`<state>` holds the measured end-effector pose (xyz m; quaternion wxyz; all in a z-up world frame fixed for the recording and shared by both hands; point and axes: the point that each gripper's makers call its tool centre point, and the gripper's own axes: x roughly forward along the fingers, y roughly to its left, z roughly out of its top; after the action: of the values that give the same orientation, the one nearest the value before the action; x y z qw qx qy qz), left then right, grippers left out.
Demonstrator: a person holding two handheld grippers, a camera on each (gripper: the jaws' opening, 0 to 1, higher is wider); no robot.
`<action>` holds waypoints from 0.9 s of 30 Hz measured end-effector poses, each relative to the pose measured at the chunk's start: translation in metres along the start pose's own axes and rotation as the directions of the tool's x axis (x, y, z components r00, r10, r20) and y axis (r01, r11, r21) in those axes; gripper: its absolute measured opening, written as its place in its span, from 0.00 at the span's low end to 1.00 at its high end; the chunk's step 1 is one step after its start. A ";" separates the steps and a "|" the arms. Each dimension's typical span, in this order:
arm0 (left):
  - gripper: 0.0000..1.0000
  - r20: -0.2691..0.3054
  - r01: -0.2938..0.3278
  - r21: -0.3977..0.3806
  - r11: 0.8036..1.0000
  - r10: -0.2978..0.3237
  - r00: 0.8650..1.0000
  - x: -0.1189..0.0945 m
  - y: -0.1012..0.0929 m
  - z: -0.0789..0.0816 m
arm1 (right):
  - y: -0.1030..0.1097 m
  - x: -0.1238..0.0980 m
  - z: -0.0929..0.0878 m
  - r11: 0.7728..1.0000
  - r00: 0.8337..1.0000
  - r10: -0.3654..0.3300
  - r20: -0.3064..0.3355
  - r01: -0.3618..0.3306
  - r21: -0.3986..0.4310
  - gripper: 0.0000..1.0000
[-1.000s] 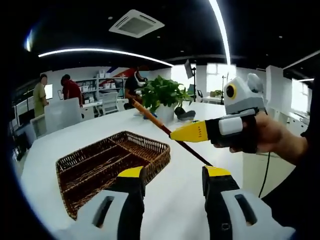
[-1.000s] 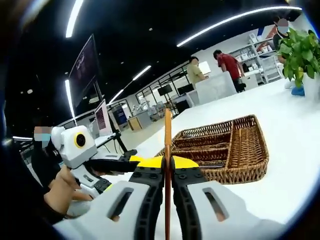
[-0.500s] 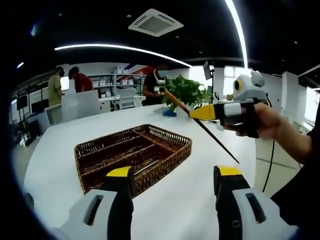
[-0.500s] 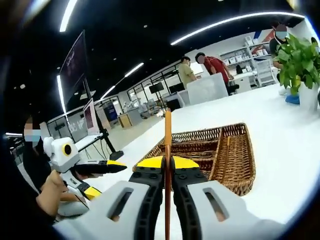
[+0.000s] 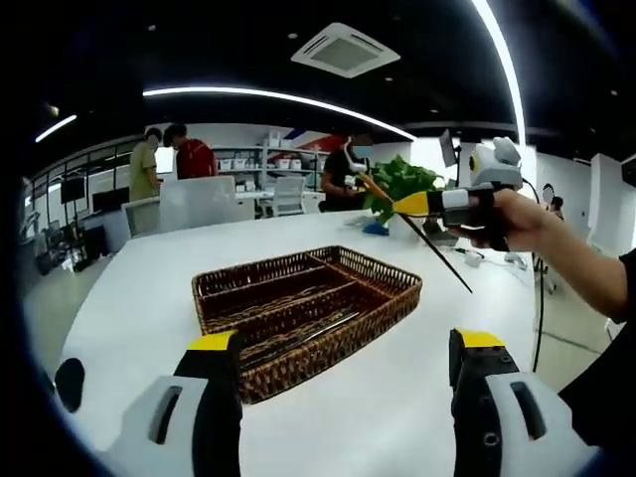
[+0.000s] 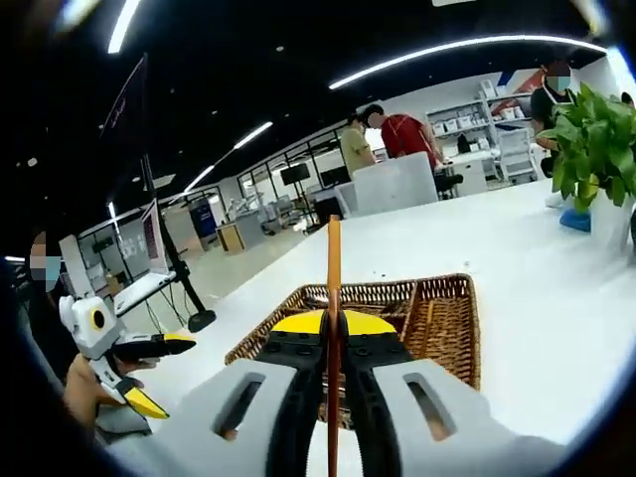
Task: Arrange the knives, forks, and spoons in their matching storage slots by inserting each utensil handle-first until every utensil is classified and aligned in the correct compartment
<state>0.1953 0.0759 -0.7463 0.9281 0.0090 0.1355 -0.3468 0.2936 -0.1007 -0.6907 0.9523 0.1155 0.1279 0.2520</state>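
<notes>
In the left gripper view, the left gripper (image 5: 343, 358) sits at the bottom of the frame with its two yellow-tipped jaws wide apart and nothing between them. Just above it, in the middle of the frame, a brown basket (image 5: 393, 303) with long slots rests on a big white table (image 5: 129, 318). A few thin utensils lie in the slots (too small to name). There is lots of bare table on every side of the basket, right out to the table's round edge.

At the upper right of that view, the right gripper (image 5: 417, 204) is up in the air, well apart from the basket. Its jaws are pressed tight on a long thin stick (image 5: 437, 258).

In the right gripper view, the stick (image 6: 334, 278) points up the middle, over the basket (image 6: 447, 318). The left gripper (image 6: 164, 373) shows at the lower left.
</notes>
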 end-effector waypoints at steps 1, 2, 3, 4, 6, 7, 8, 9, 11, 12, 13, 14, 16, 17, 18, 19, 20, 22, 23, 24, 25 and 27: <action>0.89 -0.004 -0.003 -0.004 1.000 0.003 1.000 -0.001 0.001 -0.001 | -0.004 0.003 0.001 1.000 1.000 -0.007 -0.001 0.007 0.005 0.04; 0.90 -0.009 -0.009 -0.011 1.000 0.009 1.000 -0.001 0.003 -0.003 | -0.010 0.007 0.002 1.000 1.000 -0.014 -0.006 0.014 0.006 0.04; 0.90 -0.010 -0.012 -0.011 1.000 0.012 1.000 -0.002 0.003 -0.004 | -0.013 0.009 0.003 1.000 1.000 -0.017 -0.010 0.017 0.007 0.04; 0.91 -0.011 -0.015 -0.011 1.000 0.015 1.000 -0.002 0.005 -0.005 | -0.016 0.012 0.004 1.000 1.000 -0.025 -0.013 0.025 0.008 0.04; 0.93 -0.015 -0.022 -0.016 1.000 0.022 1.000 -0.003 0.007 -0.006 | -0.025 0.018 0.006 0.999 0.999 -0.040 -0.020 0.040 0.009 0.04; 0.94 -0.017 -0.024 -0.016 1.000 0.024 1.000 -0.003 0.007 -0.007 | -0.030 0.022 0.007 0.999 0.998 -0.049 -0.025 0.049 0.016 0.04; 0.95 -0.018 -0.025 -0.015 1.000 0.025 1.000 -0.003 0.007 -0.007 | -0.033 0.025 0.008 0.999 0.998 -0.050 -0.026 0.051 0.019 0.04; 0.96 -0.018 -0.027 -0.016 1.000 0.026 0.999 -0.003 0.008 -0.007 | -0.034 0.026 0.009 0.998 0.998 -0.051 -0.027 0.052 0.019 0.04; 0.98 -0.013 -0.028 -0.020 0.999 0.028 1.000 -0.004 0.009 -0.007 | -0.042 0.036 0.009 0.998 0.997 -0.066 -0.042 0.067 0.023 0.04; 0.98 -0.015 -0.030 -0.019 0.999 0.029 0.999 -0.004 0.009 -0.007 | -0.043 0.038 0.009 0.997 0.997 -0.068 -0.045 0.069 0.022 0.04; 0.98 -0.018 -0.032 -0.016 0.999 0.031 0.999 -0.005 0.010 -0.008 | -0.045 0.041 0.008 0.997 0.996 -0.070 -0.051 0.071 0.025 0.04; 0.99 -0.018 -0.034 -0.015 0.999 0.033 0.999 -0.005 0.011 -0.008 | -0.046 0.044 0.008 0.997 0.996 -0.071 -0.054 0.073 0.027 0.04; 0.99 -0.013 -0.039 -0.012 0.999 0.039 0.999 -0.006 0.012 -0.007 | -0.049 0.051 0.007 0.997 0.995 -0.076 -0.065 0.078 0.024 0.04; 0.99 -0.007 -0.044 -0.012 0.999 0.043 0.999 -0.006 0.013 -0.006 | -0.052 0.056 0.006 0.997 0.995 -0.076 -0.067 0.077 0.026 0.04; 0.99 -0.005 -0.044 -0.012 0.999 0.044 0.999 -0.007 0.014 -0.007 | -0.053 0.061 0.006 0.996 0.995 -0.073 -0.072 0.076 0.038 0.04; 0.99 -0.005 -0.046 -0.013 0.999 0.046 0.999 -0.008 0.015 -0.007 | -0.055 0.064 0.005 0.996 0.994 -0.074 -0.078 0.077 0.038 0.04; 0.99 -0.008 -0.051 -0.014 0.999 0.050 0.999 -0.008 0.016 -0.009 | -0.058 0.069 0.004 0.995 0.992 -0.090 -0.088 0.092 0.028 0.04; 0.99 -0.015 -0.057 -0.016 0.998 0.057 0.998 -0.009 0.018 -0.011 | -0.065 0.075 0.001 0.993 0.988 -0.114 -0.103 0.115 0.008 0.04; 0.99 -0.017 -0.060 -0.017 0.998 0.059 0.998 -0.010 0.019 -0.011 | -0.066 0.078 0.001 0.993 0.988 -0.114 -0.105 0.116 0.011 0.04; 0.99 -0.017 -0.061 -0.017 0.998 0.061 0.998 -0.011 0.020 -0.012 | -0.068 0.081 0.000 0.993 0.988 -0.115 -0.108 0.117 0.014 0.04; 0.99 -0.019 -0.063 -0.018 0.998 0.063 0.998 -0.012 0.020 -0.012 | -0.070 0.084 -0.002 0.992 0.986 -0.119 -0.114 0.122 0.018 0.04; 0.99 -0.017 -0.068 -0.017 0.998 0.067 0.998 -0.015 0.021 -0.013 | -0.075 0.089 -0.006 0.991 0.983 -0.133 -0.126 0.136 0.014 0.04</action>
<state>0.1954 0.1031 -0.7564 0.9382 0.0082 0.1457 -0.3139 0.4005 -0.1183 -0.7340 0.9559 0.1016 0.1974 0.1925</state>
